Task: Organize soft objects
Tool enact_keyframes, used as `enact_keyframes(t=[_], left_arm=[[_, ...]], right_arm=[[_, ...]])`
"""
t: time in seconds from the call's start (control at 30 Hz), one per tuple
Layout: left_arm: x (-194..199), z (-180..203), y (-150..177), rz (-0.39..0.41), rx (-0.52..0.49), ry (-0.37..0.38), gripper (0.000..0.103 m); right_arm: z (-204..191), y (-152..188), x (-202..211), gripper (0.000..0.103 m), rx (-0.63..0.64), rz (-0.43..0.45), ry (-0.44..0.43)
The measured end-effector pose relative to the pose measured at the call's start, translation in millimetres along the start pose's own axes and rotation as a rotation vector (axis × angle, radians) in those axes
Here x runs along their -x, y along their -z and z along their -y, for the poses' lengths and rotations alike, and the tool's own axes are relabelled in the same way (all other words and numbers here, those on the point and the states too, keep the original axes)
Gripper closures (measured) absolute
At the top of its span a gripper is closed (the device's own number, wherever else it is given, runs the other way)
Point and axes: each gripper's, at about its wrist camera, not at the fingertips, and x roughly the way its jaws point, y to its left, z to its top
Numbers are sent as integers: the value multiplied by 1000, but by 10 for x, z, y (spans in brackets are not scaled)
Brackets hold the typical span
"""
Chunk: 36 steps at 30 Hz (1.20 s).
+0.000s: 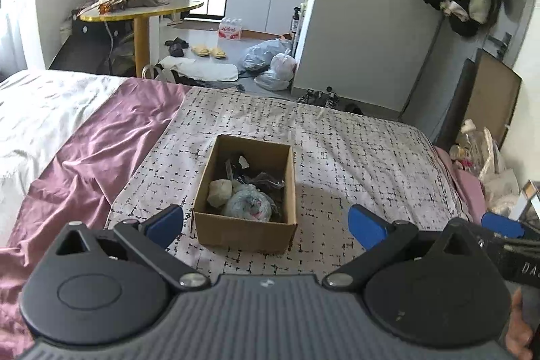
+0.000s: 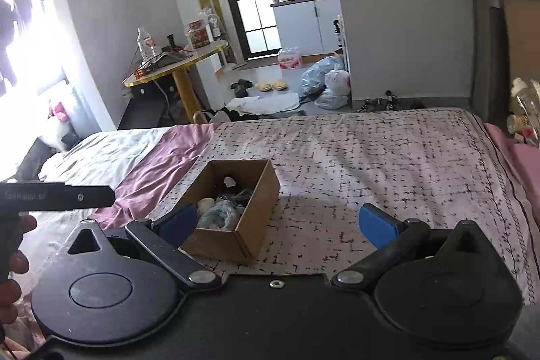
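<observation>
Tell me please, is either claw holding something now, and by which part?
Nothing is held. The left claw and the right claw are both open and empty, near the cardboard box.

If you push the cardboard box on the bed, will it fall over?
Probably not. The cardboard box looks low and wide, so it should slide rather than tip. It likely feels light, since only soft bundles show inside. The wrinkly bedspread might snag it.

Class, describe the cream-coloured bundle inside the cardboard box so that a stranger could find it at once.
Start at the patterned bedspread; an open cardboard box sits on it. In the box's near-left part lies the cream bundle, plain and pale beside a grey-blue fluffy bundle and dark items behind.
</observation>
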Motion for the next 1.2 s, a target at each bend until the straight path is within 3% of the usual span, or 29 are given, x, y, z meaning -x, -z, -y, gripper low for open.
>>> enact_keyframes(t=[0.17, 0.4, 0.63, 0.97, 1.2], left_arm=[[142, 112, 89, -8, -15, 6, 0], [267, 173, 176, -45, -1, 13, 0], [335, 277, 335, -82, -50, -1, 0], [442, 298, 392, -39, -57, -62, 0], [445, 358, 395, -44, -63, -49, 0]], right_arm=[[102, 8, 101, 0, -15, -30, 39], [190, 75, 367, 0, -12, -35, 30], [287, 163, 520, 0, -14, -52, 71], [303, 224, 678, 0, 1, -43, 82], [240, 183, 625, 0, 12, -55, 70]])
